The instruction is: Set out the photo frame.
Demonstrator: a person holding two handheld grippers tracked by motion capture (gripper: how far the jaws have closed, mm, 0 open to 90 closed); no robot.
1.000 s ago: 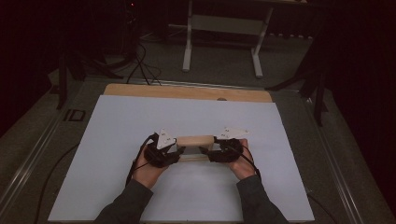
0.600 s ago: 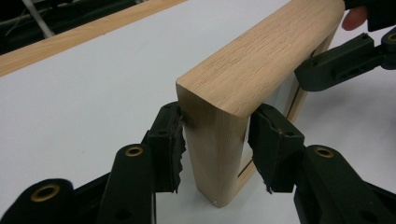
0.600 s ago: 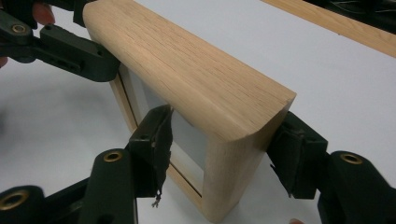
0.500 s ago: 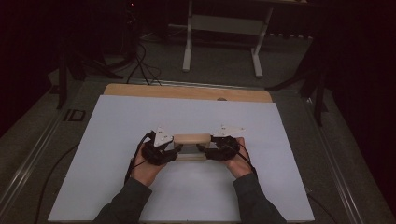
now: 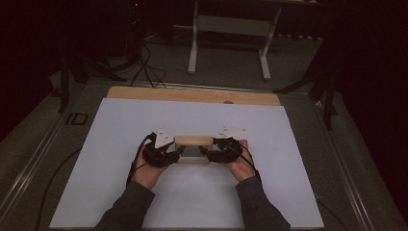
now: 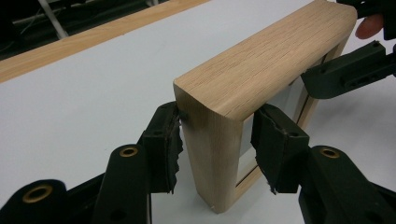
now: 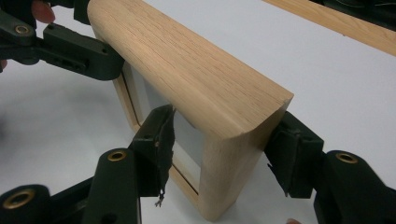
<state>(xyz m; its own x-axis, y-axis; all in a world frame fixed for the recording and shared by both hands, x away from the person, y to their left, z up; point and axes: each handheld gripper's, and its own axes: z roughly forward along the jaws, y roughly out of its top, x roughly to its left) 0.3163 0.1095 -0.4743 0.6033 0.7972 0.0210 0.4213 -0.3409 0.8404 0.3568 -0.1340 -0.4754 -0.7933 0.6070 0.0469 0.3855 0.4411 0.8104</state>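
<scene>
**Frame held at both ends**

While you hold it upright mid-sheet, the wooden frame (image 5: 194,141) shows pale oak grain, rounded corners and a grey panel inside (one frame, two grippers). Your left gripper (image 6: 215,140) has its jaws closed around one end post, pads (image 6: 164,142) touching the wood. Your right gripper (image 7: 224,149) clamps the opposite post the same way. You've got bare white sheet (image 5: 120,125) all round, its edges well apart from the frame.
</scene>
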